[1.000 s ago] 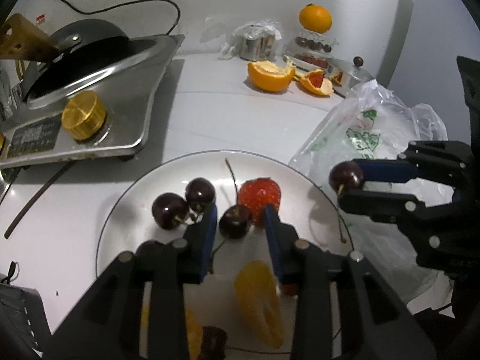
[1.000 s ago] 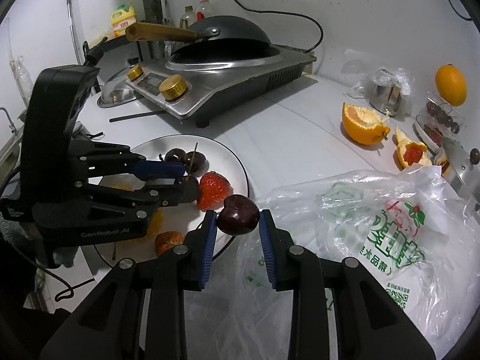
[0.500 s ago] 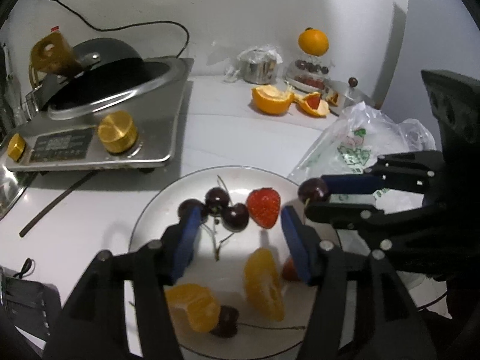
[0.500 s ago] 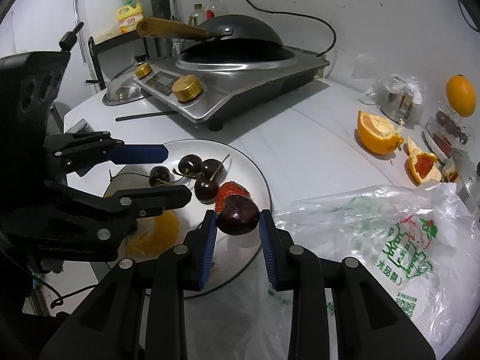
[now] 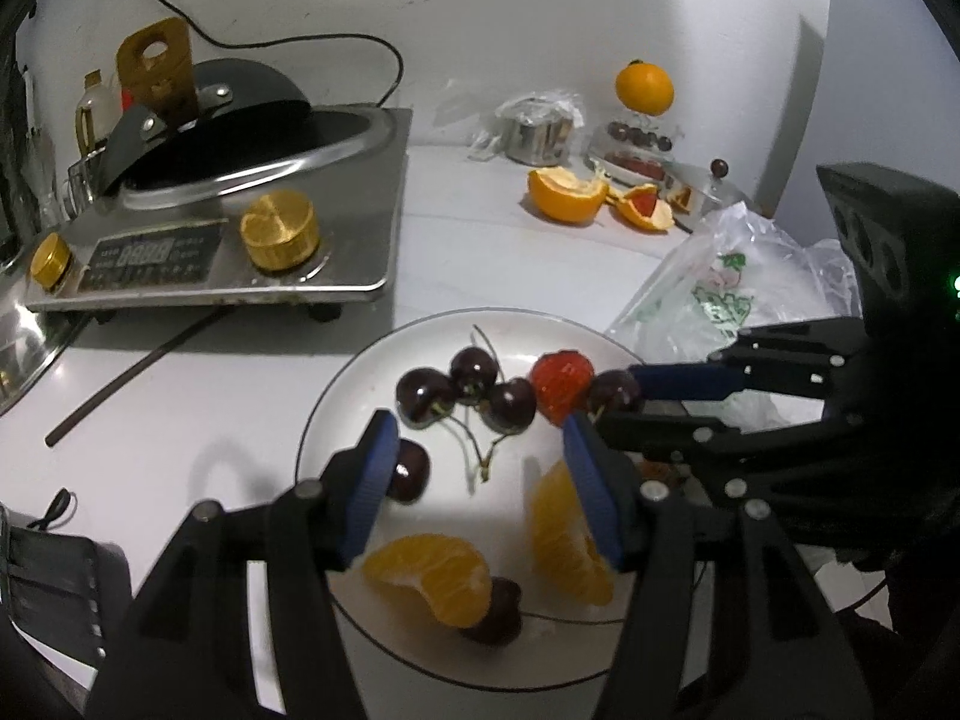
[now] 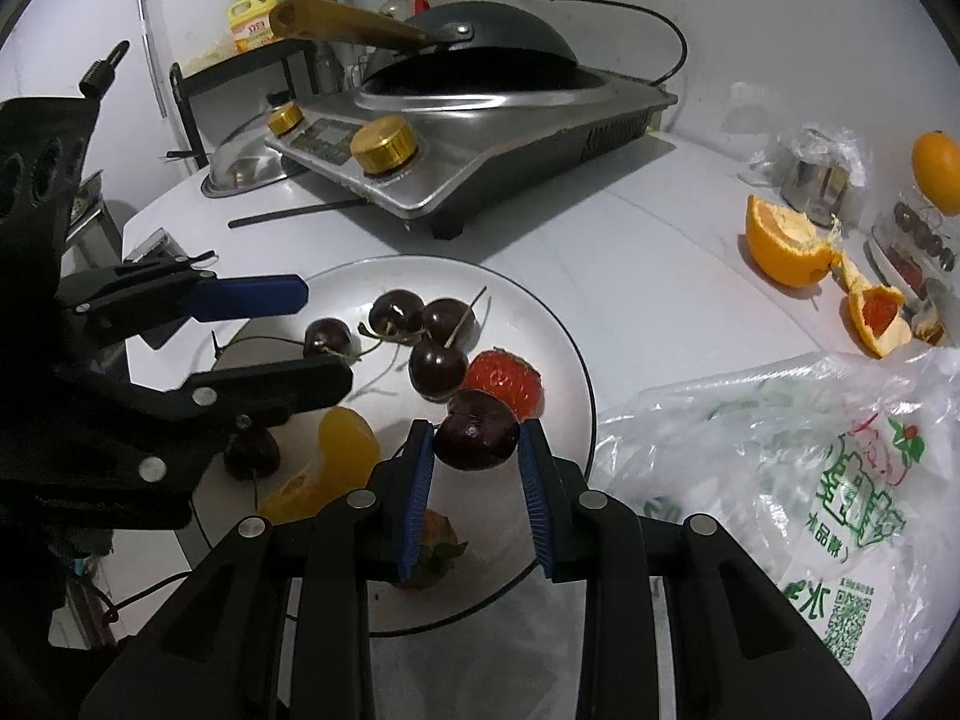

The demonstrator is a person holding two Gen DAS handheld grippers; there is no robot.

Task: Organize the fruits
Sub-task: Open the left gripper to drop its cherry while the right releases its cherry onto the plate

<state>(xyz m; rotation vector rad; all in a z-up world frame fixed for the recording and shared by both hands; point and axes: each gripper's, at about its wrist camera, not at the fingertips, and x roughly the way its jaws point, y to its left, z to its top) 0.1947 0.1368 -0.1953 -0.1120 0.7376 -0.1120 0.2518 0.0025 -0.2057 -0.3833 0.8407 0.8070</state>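
Over the white plate on the tabletop, right gripper clamps a dark cherry beside the strawberry. Left gripper hangs about half-spread, empty, above loose cherries and orange segments.

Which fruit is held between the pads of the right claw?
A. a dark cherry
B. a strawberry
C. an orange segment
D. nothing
A: in the right wrist view the right claw is clamped on a dark cherry, held just above the white plate, beside the strawberry.
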